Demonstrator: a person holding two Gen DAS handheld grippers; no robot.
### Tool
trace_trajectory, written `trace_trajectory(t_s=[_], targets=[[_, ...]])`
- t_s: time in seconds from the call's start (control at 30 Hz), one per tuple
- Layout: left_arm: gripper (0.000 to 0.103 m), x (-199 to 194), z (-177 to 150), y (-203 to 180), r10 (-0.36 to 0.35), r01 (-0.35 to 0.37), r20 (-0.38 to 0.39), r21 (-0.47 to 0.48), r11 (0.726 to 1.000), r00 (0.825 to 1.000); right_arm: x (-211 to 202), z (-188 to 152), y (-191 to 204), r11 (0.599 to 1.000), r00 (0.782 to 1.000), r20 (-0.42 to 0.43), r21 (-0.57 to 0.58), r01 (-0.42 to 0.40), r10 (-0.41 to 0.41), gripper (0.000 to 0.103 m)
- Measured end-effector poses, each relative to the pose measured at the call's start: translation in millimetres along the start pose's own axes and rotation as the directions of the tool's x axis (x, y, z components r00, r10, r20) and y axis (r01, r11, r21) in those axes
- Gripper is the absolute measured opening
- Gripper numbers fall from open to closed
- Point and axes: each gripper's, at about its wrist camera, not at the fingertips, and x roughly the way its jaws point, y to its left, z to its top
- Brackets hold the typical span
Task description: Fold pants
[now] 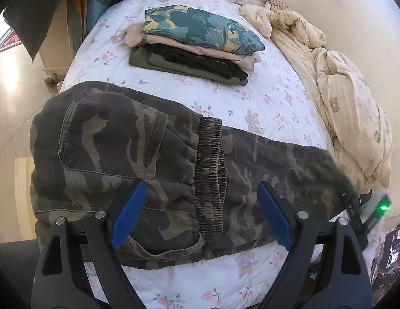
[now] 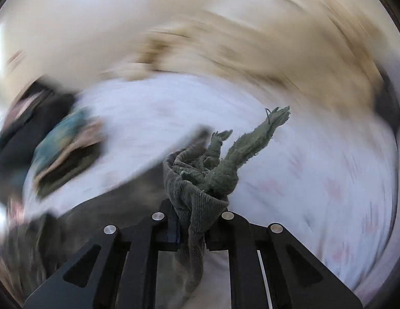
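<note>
Camouflage pants (image 1: pixel 138 159) lie folded across the near part of the bed (image 1: pixel 264 103), which is covered by a white sheet printed with small pink flowers. A ribbed elastic cuff (image 1: pixel 210 177) rests on top of the fold, and a patch pocket (image 1: pixel 107 134) shows on the left half. The left claw (image 1: pixel 200 213) hangs just above the pants with its blue fingers (image 1: pixel 127 213) spread wide, one on each side of the cuff, gripping nothing.

Farther back on the bed sits a stack of folded clothes (image 1: pixel 197 49), a teal leaf-print piece on top of pink, black and olive ones, well apart from the pants. A crumpled cream quilt (image 1: pixel 341 97) runs along the right edge of the bed. Dark cloth (image 1: pixel 45 7) hangs at the upper left, beside a pale piece of furniture (image 1: pixel 58 59) next to the bed. A small device with a green light (image 1: pixel 384 207) shows at the lower right.

The right wrist view is heavily blurred. The right claw (image 2: pixel 192 229) is pinched narrow on a bunch of olive-grey ribbed fabric (image 2: pixel 200 190), whose frayed ends (image 2: pixel 274 118) stick out past the fingers. Whether this fabric is part of the pants cannot be told. Behind it, only smears of the sheet, the quilt and the stack are readable.
</note>
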Motion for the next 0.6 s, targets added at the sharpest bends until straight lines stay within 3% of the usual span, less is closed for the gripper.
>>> trace_trajectory(t_s=[0.03,0.1,0.23,0.33,0.47,0.6], targets=[[0.085,1,0,2,-0.002,0.002,-0.005,-0.005,1.0,1.0,-8,2,26,0.994,0.999,0.015,-0.102,-0.038,0.039,0.012],[0.085,1,0,5,-0.014,0.014,-0.017,-0.014,1.0,1.0,-25,-3,82,0.939,0.989,0.013,-0.316,-0.138,0.15,0.011],[0.085,-4,0,10,0.008,-0.008,0.008,-0.007,1.0,1.0,-35,-45,164,0.764,0.975,-0.059,-0.612,-0.204,0.214,0.011],[0.085,-4,1,20,0.024,-0.024,0.01,-0.033,0.999,1.0,-21,-101,204,0.631,0.961,-0.188,-0.725,-0.276,0.204,0.011],[0.085,-3,1,35,0.049,-0.048,0.007,-0.066,0.997,0.999,2,-153,233,0.546,0.939,-0.314,-0.766,-0.339,0.143,0.012],[0.085,-1,-3,37,0.042,-0.043,-0.013,-0.066,0.997,0.999,1,-170,242,0.545,0.949,-0.29,-0.78,-0.308,0.122,0.017]])
